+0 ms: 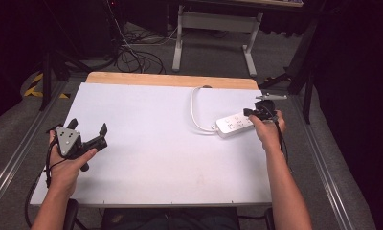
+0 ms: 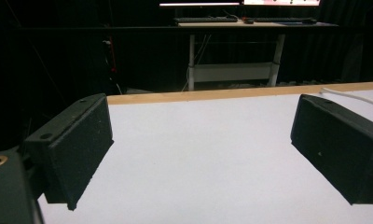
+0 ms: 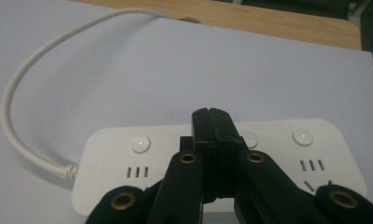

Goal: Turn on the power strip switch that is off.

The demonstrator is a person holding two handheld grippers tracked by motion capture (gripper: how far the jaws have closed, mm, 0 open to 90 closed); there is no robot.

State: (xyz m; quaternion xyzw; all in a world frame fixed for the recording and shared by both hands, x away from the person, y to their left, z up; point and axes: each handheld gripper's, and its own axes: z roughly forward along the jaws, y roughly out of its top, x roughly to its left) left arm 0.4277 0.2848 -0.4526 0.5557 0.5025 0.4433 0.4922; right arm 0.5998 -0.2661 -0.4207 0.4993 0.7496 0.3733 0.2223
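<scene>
I hold the right gripper (image 3: 211, 114), jaws closed empty, just above the power strip (image 3: 128, 158), whose long axis runs crosswise; left gripper (image 1: 86, 134) open, well apart.

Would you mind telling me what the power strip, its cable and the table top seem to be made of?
Power strip: glossy white moulded plastic, judging by its rounded edges and sheen. Cable: white, flexible, probably rubbery sheathing, since it bends smoothly. Table top: matte white sheet, perhaps laminate, over a wood-looking board showing at the far edge.

The embossed mark on the power strip (image 3: 97, 166) is too faint to read.
</scene>
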